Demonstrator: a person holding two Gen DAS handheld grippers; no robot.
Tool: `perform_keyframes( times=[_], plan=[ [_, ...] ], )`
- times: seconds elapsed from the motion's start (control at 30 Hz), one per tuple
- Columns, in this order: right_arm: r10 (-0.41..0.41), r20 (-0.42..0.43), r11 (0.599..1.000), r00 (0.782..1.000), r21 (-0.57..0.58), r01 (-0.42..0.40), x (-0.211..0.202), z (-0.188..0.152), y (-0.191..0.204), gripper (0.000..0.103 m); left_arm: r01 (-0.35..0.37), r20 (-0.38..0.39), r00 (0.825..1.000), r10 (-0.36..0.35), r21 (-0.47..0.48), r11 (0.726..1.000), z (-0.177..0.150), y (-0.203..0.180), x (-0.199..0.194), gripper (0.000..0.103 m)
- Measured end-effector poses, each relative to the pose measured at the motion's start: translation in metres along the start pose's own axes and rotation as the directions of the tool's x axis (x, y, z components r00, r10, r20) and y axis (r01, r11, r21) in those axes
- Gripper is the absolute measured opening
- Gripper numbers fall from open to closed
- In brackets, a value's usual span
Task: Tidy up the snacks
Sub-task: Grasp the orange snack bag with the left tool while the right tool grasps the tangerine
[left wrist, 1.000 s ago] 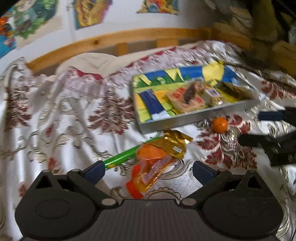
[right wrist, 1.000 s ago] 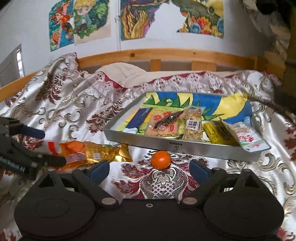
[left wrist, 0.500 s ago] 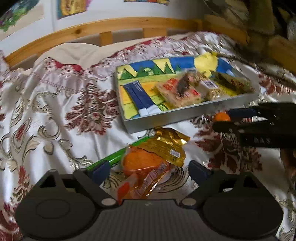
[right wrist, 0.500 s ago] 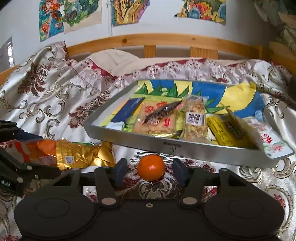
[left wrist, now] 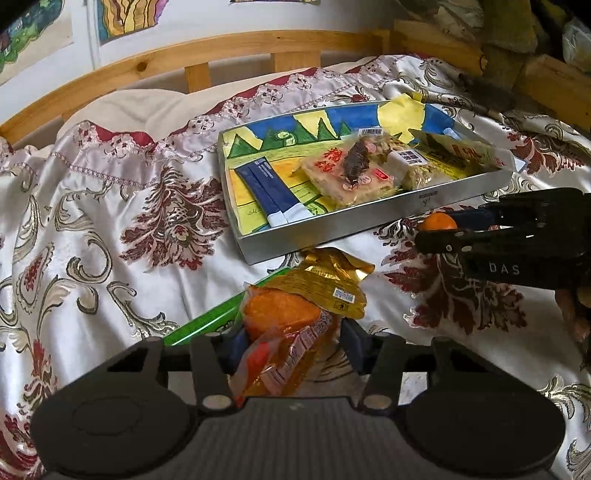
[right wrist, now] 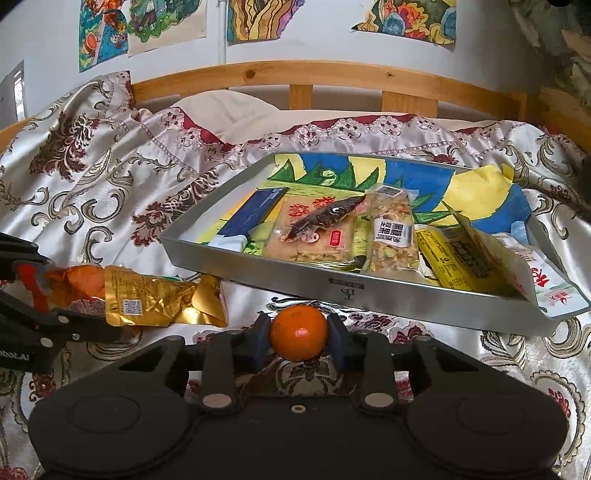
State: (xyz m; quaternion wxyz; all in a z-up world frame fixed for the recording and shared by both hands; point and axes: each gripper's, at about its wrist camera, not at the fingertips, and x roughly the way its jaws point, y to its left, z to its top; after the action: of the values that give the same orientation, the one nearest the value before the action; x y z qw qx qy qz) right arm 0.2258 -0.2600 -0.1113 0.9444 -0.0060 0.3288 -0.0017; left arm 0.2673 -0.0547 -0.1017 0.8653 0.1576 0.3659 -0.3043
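Observation:
A silver tray [left wrist: 369, 225] [right wrist: 369, 291] with several snack packets lies on the patterned bedspread. My left gripper [left wrist: 291, 343] is shut on an orange and gold snack packet [left wrist: 295, 325], which also shows in the right wrist view [right wrist: 140, 295]. A green stick [left wrist: 207, 321] lies under that packet. My right gripper [right wrist: 299, 338] is shut on a small orange [right wrist: 299, 332] just in front of the tray; the orange [left wrist: 437, 222] and the right gripper [left wrist: 443, 230] also show in the left wrist view.
A wooden bed rail [right wrist: 295, 77] runs behind the bedspread, with a pillow [right wrist: 229, 110] in front of it. Drawings hang on the wall [right wrist: 258, 18]. Wooden planks and clutter [left wrist: 517, 55] stand at the far right.
Both grippers moved forward and closed: the left one around the orange and gold packet, the right one around the orange.

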Motion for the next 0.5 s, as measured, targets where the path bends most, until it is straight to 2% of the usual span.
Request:
perform_keyframes(
  times=[0.2,0.33,0.5],
  plan=[
    [0.047,0.0,0.999,0.999,-0.013,-0.047,-0.007,0.001,0.009,0.035,-0.053,0.026,0.998,0.051,0.081,0.995,0.0,-0.014,0.001,0.058],
    [0.069,-0.004,0.997,0.998,-0.033,-0.069,-0.008,0.001,0.015,0.035,-0.051,0.03,0.998,0.049,0.069,0.996,0.0,-0.012,0.003,0.058],
    [0.078,-0.008,0.996,0.997,-0.037,-0.079,-0.011,0.0,0.018,0.035,-0.076,0.074,0.995,0.071,0.08,0.994,-0.001,-0.017,-0.003,0.055]
  ],
)
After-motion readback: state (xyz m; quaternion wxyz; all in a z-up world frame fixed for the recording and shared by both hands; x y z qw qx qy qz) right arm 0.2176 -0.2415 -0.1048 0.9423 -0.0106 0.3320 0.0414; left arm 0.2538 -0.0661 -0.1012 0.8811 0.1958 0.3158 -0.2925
